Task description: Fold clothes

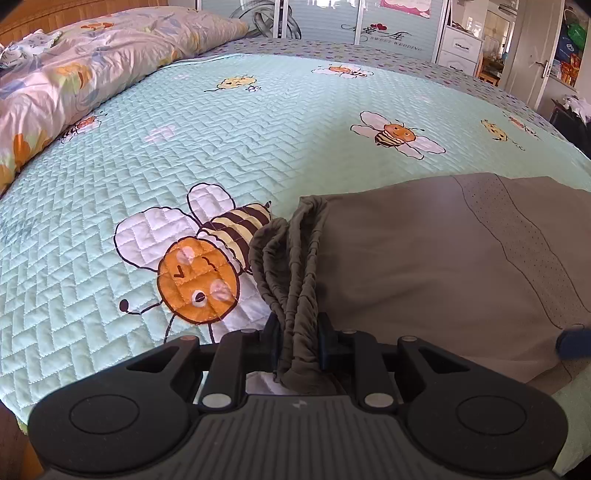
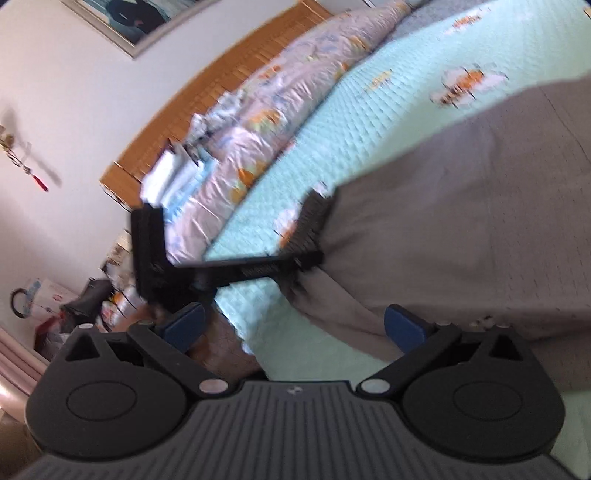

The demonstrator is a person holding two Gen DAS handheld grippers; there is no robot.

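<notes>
Left wrist view runs, from left to right, from the rumpled floral duvet (image 1: 74, 70) by the headboard, across the mint bee-print bedspread (image 1: 221, 147), to the grey-brown garment (image 1: 424, 266) spread flat on the right half of the bed. The left gripper (image 1: 298, 343) is clamped narrowly on the garment's gathered elastic edge (image 1: 295, 266), which bunches into ropy folds between the fingers; that pinch looks meant to keep several layers together so one end can be carried over as a single fold. At the far right edge a blurred blue pad of the right gripper (image 1: 574, 343) sits at the cloth's near edge.

Right wrist view is tilted and smeared. Left to right it gives a wall with a framed picture (image 2: 147, 18), the wooden headboard (image 2: 207, 96), the left gripper (image 2: 312, 236) seen from outside with the cloth hanging from it, then the garment (image 2: 461, 221) filling the right side. The right gripper (image 2: 293, 326) stands wide with nothing between its blue pads (image 2: 404, 328), probably free to take another corner. Only this view shows the garment lifted off the bedspread at the pinch; only the left one shows the grip itself sharply.
</notes>
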